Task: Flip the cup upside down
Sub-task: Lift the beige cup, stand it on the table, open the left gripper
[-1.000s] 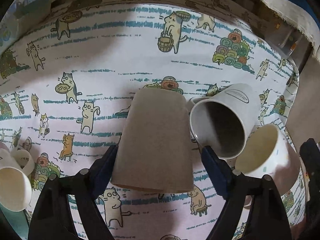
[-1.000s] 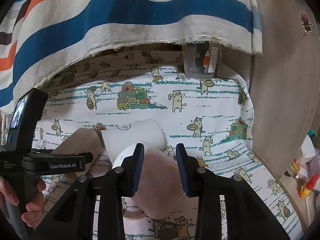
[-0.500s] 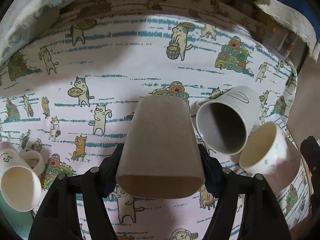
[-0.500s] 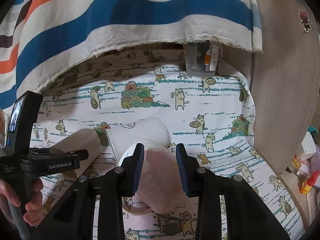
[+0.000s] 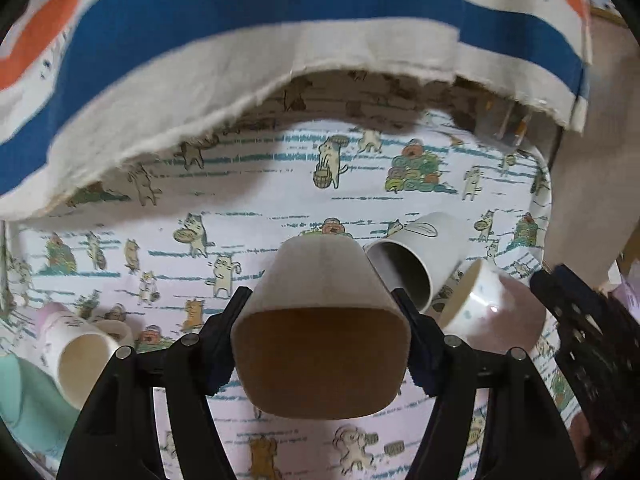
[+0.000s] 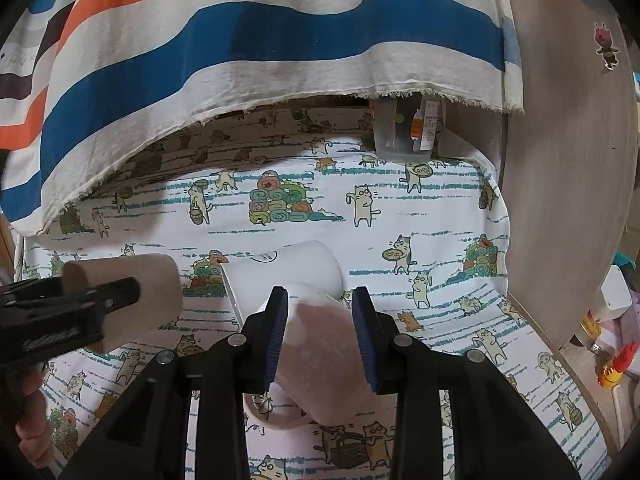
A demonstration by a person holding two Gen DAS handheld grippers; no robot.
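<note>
My left gripper [image 5: 320, 340] is shut on a brown paper cup [image 5: 320, 320], squeezing its rim out of round. The cup is off the table, lying level with its open mouth toward the camera; it also shows in the right wrist view [image 6: 136, 288]. My right gripper [image 6: 320, 340] is shut on a pink-and-white cup [image 6: 320, 352], tilted, its mouth to the lower left; it also shows in the left wrist view [image 5: 488, 308]. A white cup [image 5: 420, 260] lies on its side between them, also in the right wrist view [image 6: 288, 276].
The table wears a cat-print cloth [image 6: 400, 240]. A striped towel [image 6: 240, 60] hangs over its far edge. Another white cup [image 5: 84, 360] lies at the left by a teal object [image 5: 24, 400]. A clear container [image 6: 404, 128] stands at the back right, a wooden panel [image 6: 560, 200] beyond.
My left gripper closed on the brown cup, lifted it and tipped it from upside down to level, mouth toward the camera. The right gripper kept holding the pink cup, almost still.
</note>
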